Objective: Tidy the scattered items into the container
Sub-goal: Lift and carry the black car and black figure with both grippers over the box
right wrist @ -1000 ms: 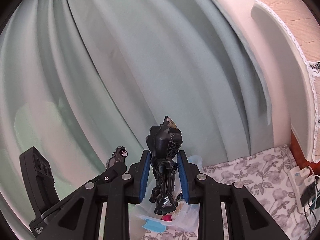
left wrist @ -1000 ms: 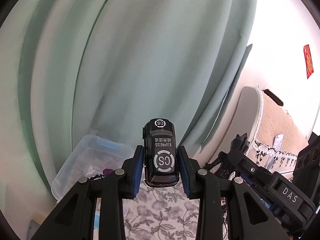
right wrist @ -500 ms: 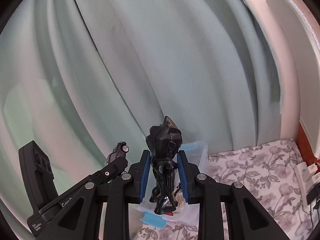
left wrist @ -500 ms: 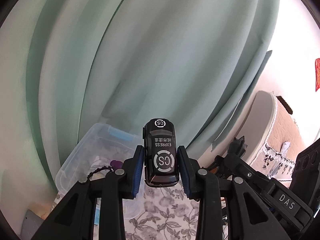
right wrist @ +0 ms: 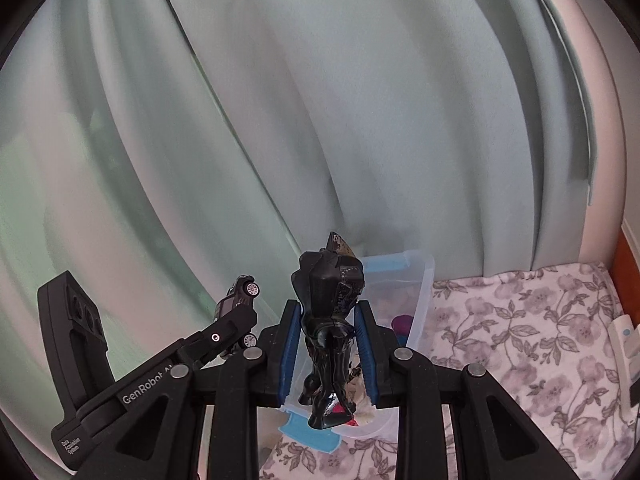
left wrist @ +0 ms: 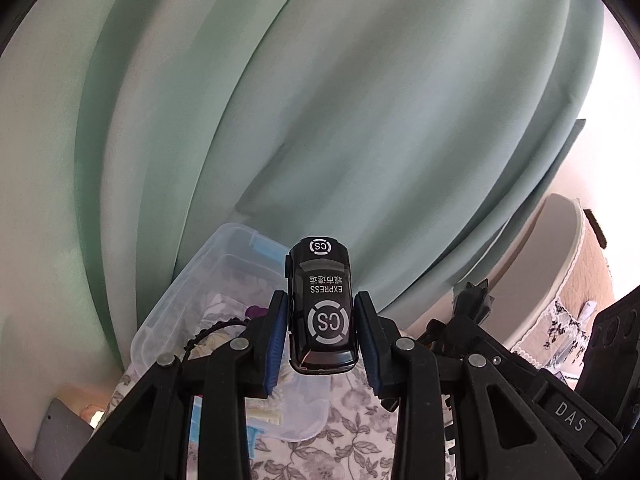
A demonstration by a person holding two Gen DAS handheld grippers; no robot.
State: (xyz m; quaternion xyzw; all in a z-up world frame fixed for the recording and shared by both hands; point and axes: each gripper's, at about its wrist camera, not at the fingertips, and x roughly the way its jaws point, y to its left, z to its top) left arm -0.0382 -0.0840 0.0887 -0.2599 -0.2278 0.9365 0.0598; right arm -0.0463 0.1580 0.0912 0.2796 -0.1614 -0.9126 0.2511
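1. I have the black toy car (left wrist: pixel 322 308) clamped roof-up between the fingers of the left gripper (left wrist: pixel 321 334), its "CS EXPRESS" lettering facing the camera; it hangs in the air just short of the clear plastic container (left wrist: pixel 188 312).
2. The right gripper (right wrist: pixel 326 354) is closed on a black toy figure (right wrist: pixel 328 320), pinched at the waist so that it stands upright above the container's near corner.
3. Both toys seem held high so they can clear the rim before release.
4. The container sits on a floral bedsheet (right wrist: pixel 520 344) beside the green curtain (left wrist: pixel 320 120), already holding small items.
5. Only the right view shows the car's wheels and the far bed; only the left shows its printed roof.
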